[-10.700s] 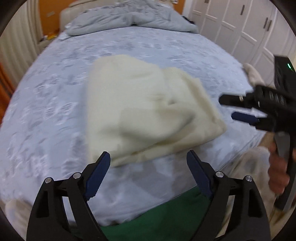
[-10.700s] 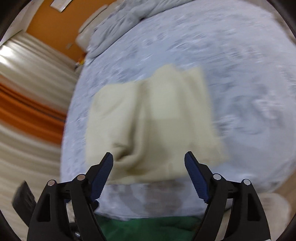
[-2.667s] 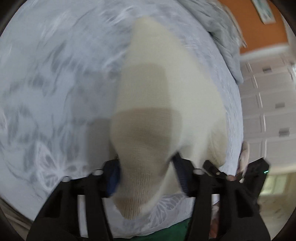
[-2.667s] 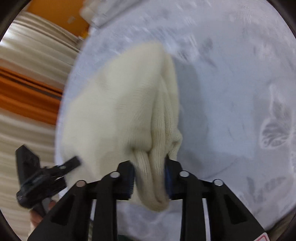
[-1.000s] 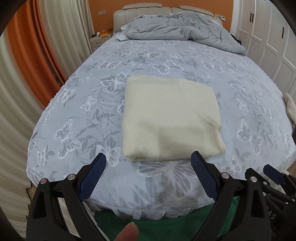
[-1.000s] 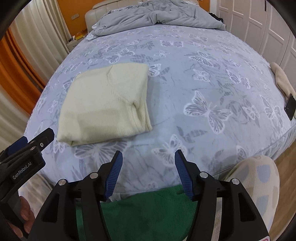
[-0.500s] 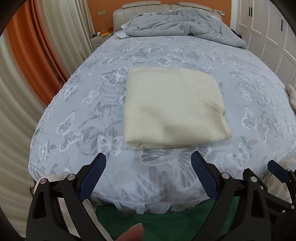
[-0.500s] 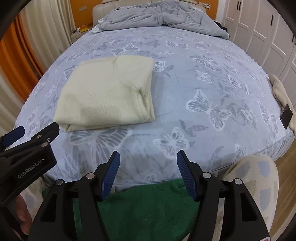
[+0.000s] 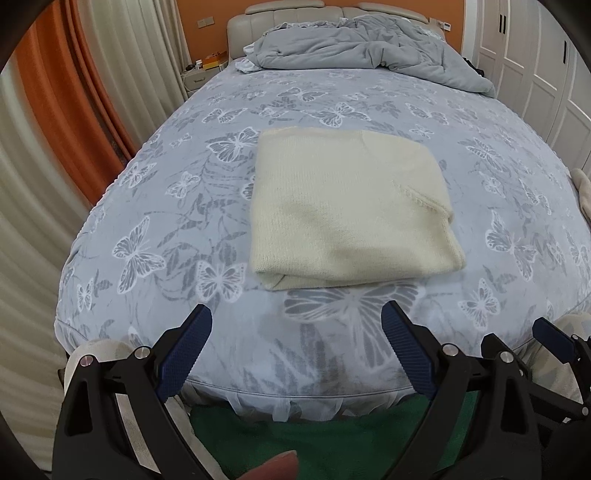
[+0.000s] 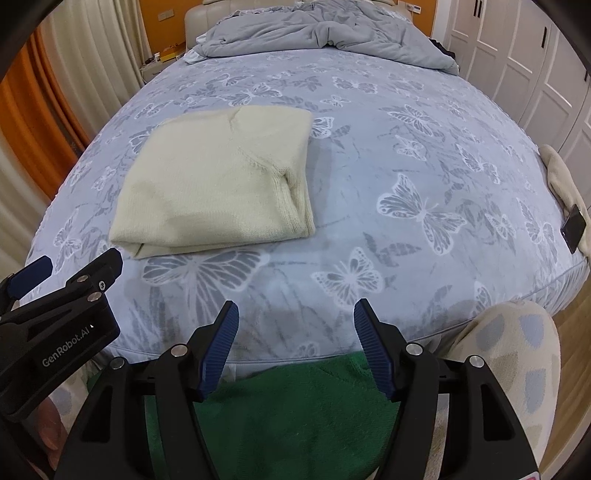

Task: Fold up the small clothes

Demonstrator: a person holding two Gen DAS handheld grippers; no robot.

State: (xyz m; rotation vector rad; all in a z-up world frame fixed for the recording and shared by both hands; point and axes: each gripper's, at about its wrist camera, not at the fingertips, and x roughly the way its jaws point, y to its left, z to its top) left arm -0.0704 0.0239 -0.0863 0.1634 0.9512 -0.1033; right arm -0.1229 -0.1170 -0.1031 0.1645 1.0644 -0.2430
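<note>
Both the left gripper (image 9: 295,343) and the right gripper (image 10: 295,338) are built of black plastic, studded with silver screws. Ribbed blue fingers (image 9: 404,347) are fitted, and white "GenRobot.AI" lettering is printed.

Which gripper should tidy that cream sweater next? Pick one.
Left. The left gripper, open, faces the folded sweater squarely. The right gripper, also open, has it off to its left side.

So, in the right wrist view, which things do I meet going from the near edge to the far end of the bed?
right gripper → green cloth → folded cream sweater → rumpled grey duvet → headboard
</note>
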